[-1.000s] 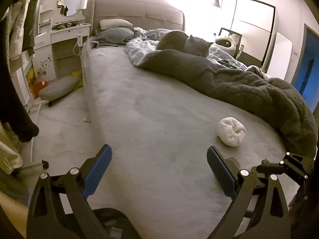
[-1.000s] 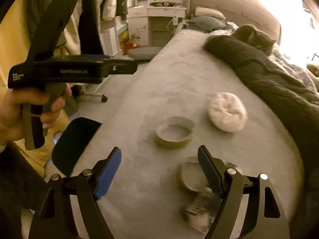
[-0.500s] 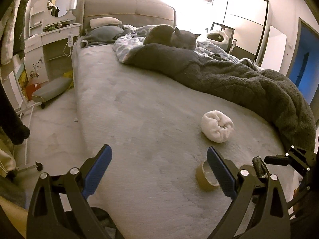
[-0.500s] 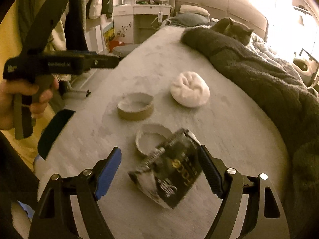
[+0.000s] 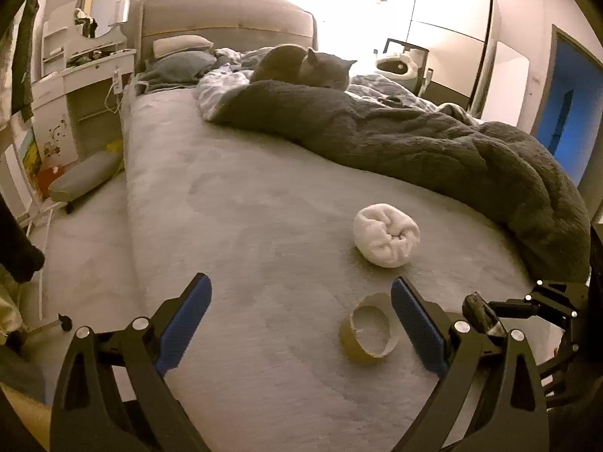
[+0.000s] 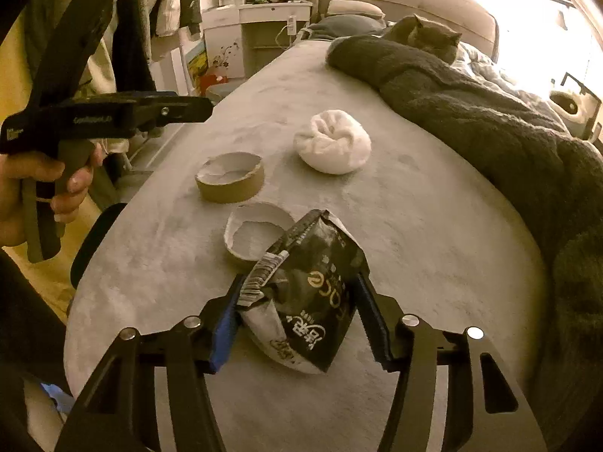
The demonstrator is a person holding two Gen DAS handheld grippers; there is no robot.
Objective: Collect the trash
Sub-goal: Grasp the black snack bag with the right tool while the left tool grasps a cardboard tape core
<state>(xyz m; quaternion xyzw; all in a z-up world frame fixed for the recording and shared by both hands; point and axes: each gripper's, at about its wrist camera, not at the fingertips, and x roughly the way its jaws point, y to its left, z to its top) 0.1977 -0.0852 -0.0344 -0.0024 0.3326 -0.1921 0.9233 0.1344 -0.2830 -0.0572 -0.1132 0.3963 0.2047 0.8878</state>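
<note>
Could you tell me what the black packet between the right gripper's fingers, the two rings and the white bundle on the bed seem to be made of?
Black packet: glossy printed plastic or foil film, creased and shiny, torn open.
Near ring and far ring: likely cardboard, matte brown outside, pale inside; perhaps spent tape cores.
White bundle: soft knit or terry cloth, rolled, with folds.

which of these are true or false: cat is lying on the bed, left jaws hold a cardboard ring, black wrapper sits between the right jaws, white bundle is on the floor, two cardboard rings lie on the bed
1. The cat is lying on the bed. True.
2. The left gripper holds a cardboard ring. False: its jaws stand wide and empty; the nearest ring lies on the bed.
3. The black wrapper sits between the jaws of the right gripper. True; they are closing on it.
4. The white bundle is on the floor. False: it lies on the bed.
5. Two cardboard rings lie on the bed. True.
</note>
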